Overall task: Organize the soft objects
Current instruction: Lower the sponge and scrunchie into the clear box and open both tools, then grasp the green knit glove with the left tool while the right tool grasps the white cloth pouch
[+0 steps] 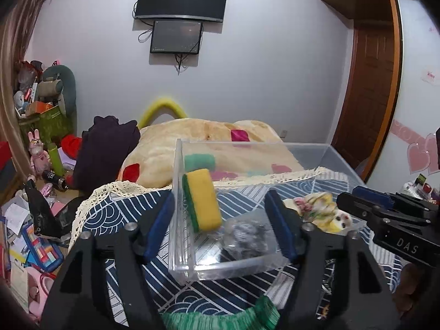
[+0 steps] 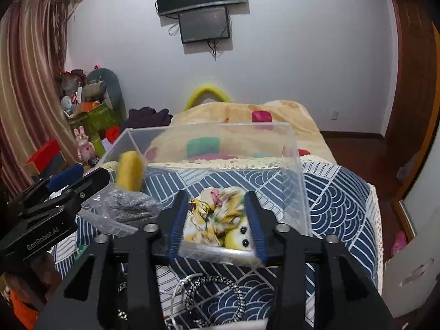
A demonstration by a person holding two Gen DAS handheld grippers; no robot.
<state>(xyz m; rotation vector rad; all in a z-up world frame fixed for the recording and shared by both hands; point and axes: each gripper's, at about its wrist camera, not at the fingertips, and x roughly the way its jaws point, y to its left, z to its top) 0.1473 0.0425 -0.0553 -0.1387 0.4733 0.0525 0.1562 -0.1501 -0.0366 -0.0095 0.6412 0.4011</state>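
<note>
The clear plastic box stands on the worktop, which is covered with a blue wave-patterned cloth; inside it, a yellow and green sponge is tilted near the left wall, blurred in the right wrist view, so whether it rests on anything cannot be told; a grey scouring pad in a clear bag lies on the box floor just beside the sponge; a floral cloth toy with black bead eyes lies at the right end of the box. The left gripper has its jaws wide apart, holding nothing, with the sponge and pad seen between the blue pads; the right gripper has its jaws apart on either side of the toy, but whether they touch it cannot be told. A black and white cord lies on the cloth in front of the box; a green knitted piece shows at the bottom edge of the left wrist view.
</note>
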